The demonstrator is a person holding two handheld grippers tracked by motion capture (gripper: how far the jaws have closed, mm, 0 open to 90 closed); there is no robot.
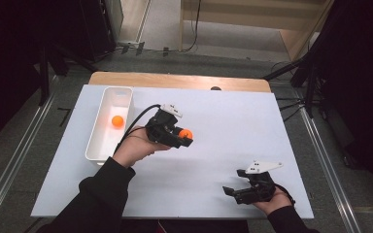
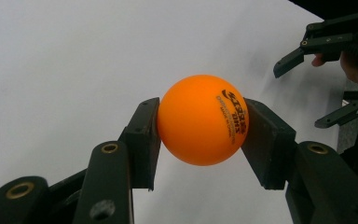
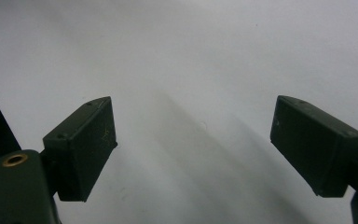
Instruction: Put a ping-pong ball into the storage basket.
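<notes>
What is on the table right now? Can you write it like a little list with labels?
table: white table top
left gripper: shut on the held orange ball, lifted off the table
right gripper: open, nothing between its jaws, near the table's front right
bin: white bin at the table's left
ball in bin: second orange ball lying inside it

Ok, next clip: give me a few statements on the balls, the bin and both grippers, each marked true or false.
1. The left gripper is shut on an orange ball. True.
2. The white bin holds no ball. False: a second orange ball lies in it.
3. The right gripper is open, with nothing between its jaws. True.
4. The held ball rests on the white table sheet. False: it is gripped between the jaws, clear of the sheet.
5. The bin stands by the right gripper. False: it stands beside the left gripper.
</notes>
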